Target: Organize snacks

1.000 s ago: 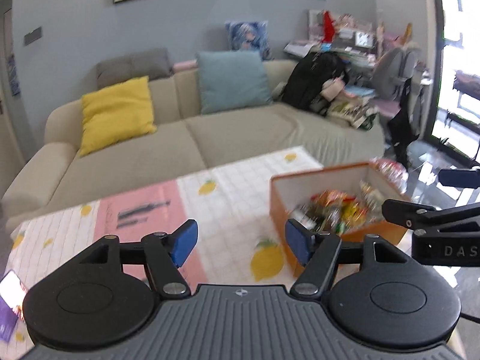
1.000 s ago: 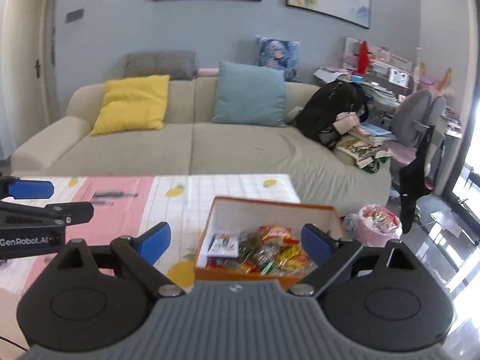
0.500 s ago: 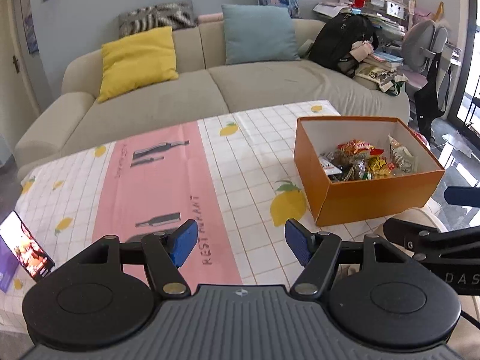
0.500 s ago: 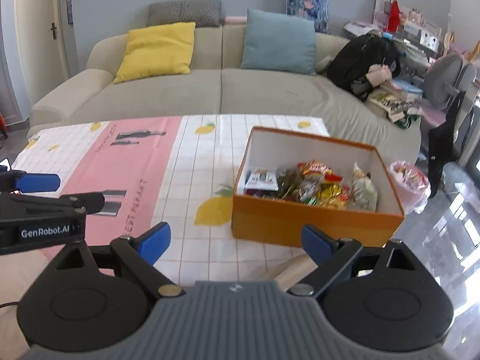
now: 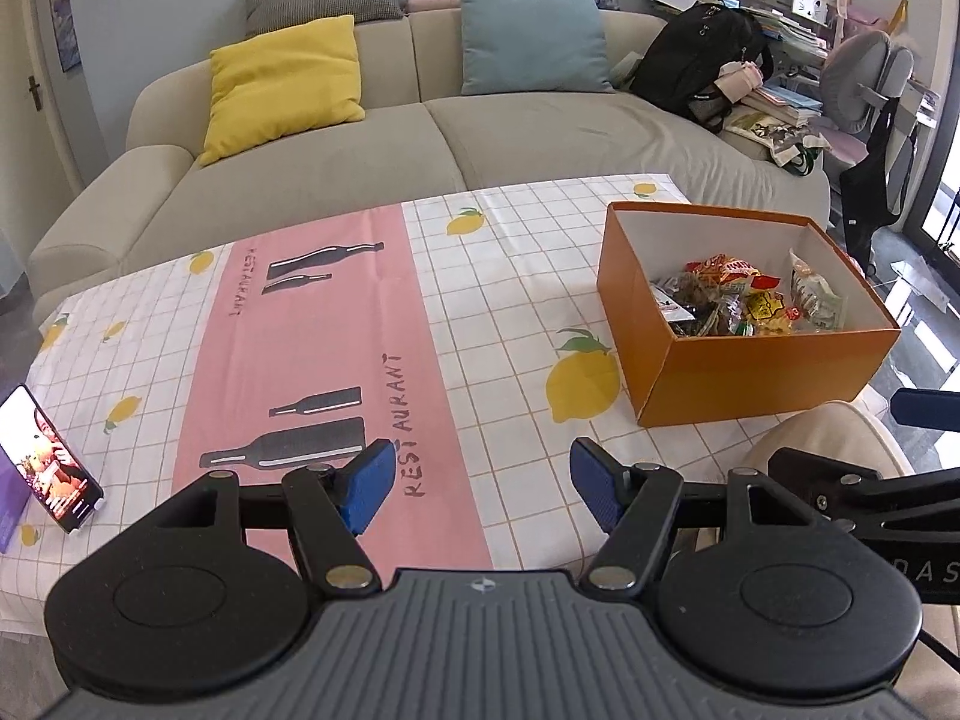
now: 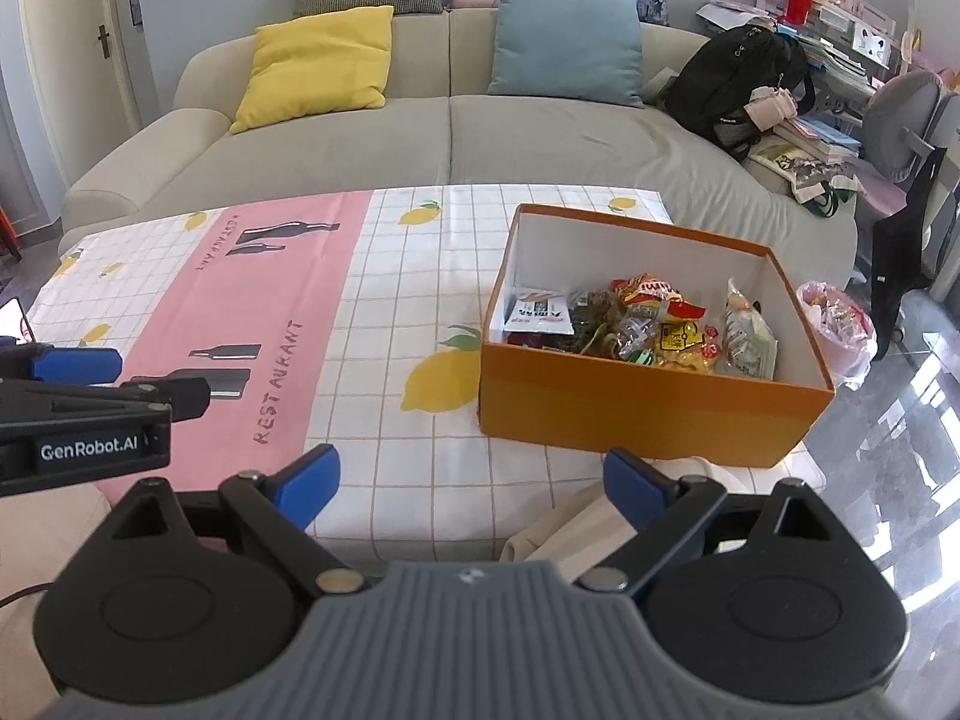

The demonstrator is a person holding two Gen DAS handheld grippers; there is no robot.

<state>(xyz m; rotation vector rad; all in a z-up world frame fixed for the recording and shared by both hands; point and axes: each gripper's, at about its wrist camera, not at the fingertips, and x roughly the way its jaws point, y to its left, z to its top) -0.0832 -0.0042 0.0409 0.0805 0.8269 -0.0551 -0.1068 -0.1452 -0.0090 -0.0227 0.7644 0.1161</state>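
An orange box (image 5: 762, 369) (image 6: 648, 414) stands on the right part of the table, near its front edge. It holds several snack packets (image 5: 744, 300) (image 6: 648, 324). My left gripper (image 5: 480, 483) is open and empty, above the table's front edge and left of the box. My right gripper (image 6: 471, 489) is open and empty, at the front edge just before the box. Each gripper shows at the side of the other's view.
The table carries a checked cloth with a pink strip (image 5: 312, 324) and lemon prints. A phone (image 5: 51, 462) leans at the table's left edge. A beige sofa (image 6: 420, 138) with cushions and a black backpack (image 6: 738, 84) stands behind. A pink bag (image 6: 840, 324) sits on the floor right.
Both views have tilted down and risen, so the table top and the inside of the box show more fully. Both grippers stay open and empty.
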